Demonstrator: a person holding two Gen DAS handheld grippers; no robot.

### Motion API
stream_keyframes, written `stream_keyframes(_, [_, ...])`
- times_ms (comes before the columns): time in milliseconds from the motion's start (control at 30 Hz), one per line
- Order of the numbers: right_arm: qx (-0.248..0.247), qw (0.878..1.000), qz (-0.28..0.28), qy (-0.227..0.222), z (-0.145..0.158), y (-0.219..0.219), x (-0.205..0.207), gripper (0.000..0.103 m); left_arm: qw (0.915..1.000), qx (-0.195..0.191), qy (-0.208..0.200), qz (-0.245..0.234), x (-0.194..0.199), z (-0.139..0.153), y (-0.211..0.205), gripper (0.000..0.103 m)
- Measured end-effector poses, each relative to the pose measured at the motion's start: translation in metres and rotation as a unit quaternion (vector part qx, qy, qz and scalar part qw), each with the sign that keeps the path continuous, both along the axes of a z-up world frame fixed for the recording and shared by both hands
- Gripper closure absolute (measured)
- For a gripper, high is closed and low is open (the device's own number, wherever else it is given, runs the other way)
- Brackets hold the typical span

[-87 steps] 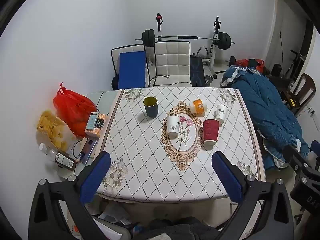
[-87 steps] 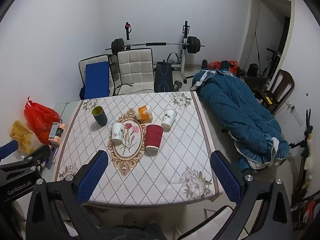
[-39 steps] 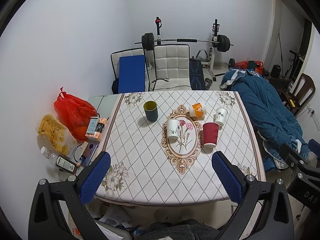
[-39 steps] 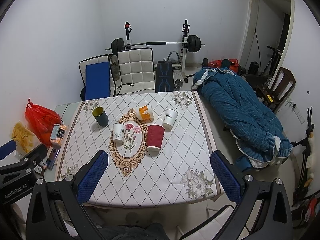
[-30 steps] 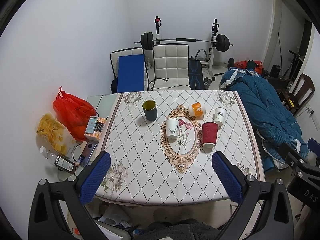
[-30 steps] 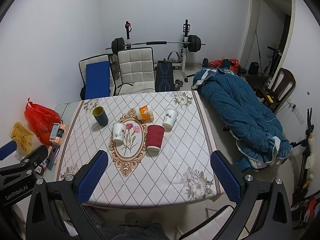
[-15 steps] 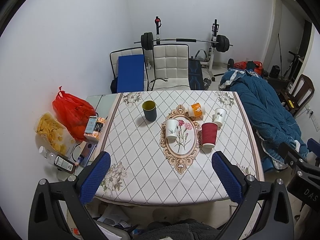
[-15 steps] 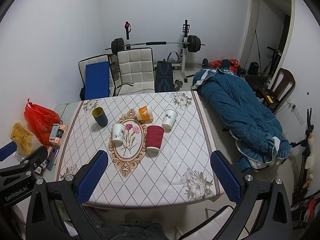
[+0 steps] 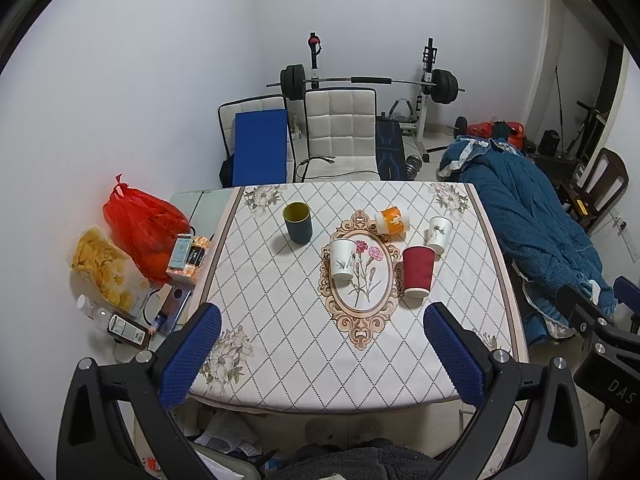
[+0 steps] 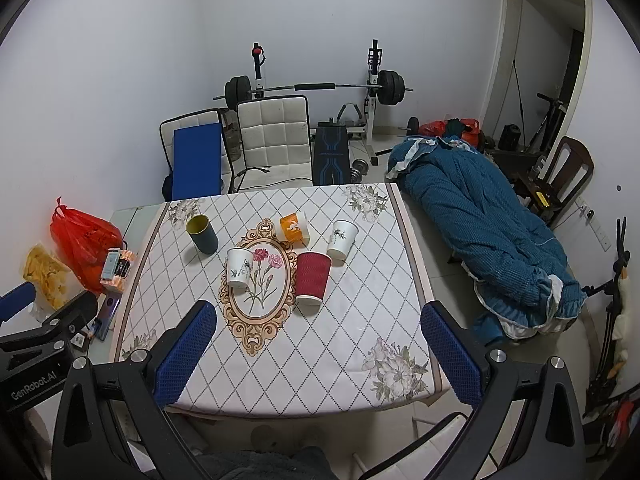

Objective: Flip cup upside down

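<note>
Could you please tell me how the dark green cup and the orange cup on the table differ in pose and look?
The dark green cup stands upright with its mouth up; the orange cup lies on its side. The dark green cup is plain with a yellowish inside; the orange cup carries white markings and a white end. The green one sits left of the tablecloth's floral oval, the orange one at the oval's top right. Both rest on the table, untouched by either gripper.

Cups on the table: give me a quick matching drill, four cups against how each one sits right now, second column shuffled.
Things:
1. dark blue-grey cup with a yellow inside
2. orange paper cup
3. ribbed red paper cup
4. white floral paper cup on the medallion

States:
A. rim down, upside down
B. lying on its side
C. upright, near the table's far left
D. upright, on the oval print's left edge

Pairs: 1-C, 2-B, 3-A, 4-D
</note>
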State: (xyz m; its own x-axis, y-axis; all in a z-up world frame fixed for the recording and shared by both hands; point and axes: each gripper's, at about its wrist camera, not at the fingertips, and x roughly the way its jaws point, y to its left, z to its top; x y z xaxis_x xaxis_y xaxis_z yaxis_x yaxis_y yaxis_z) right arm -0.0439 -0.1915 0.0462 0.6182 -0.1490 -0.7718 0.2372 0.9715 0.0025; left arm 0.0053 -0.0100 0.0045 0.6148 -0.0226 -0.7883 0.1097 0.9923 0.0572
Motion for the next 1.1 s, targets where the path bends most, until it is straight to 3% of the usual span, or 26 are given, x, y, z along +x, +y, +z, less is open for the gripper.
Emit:
stream_keyframes(300, [0.003,1.000,-0.009,0.012,-0.005,-0.001,0.004,0.000,0.9998,0.001,0.018,-0.003,0.017,-0.017,0.006,0.000])
stream_keyframes(467, [0.000,0.999,-0.024,0.039,-0.032,0.000,0.014,0.000,0.9987,0.018,0.047,-0.003,0.036,-0.053,0.015,0.000])
stream_keyframes(900, [0.011,0.980,-0.062,0.187,-0.198,-0.007,0.052,0.000,0.9851,0.055,0.162,-0.022,0.079,-0.166,0.022,0.000])
stream_keyframes(1100, [0.034,0.970,-0.071,0.231,-0.254,-0.022,0.063,0.000,0.9757,0.063,0.208,-0.023,0.104,-0.206,0.006,0.000])
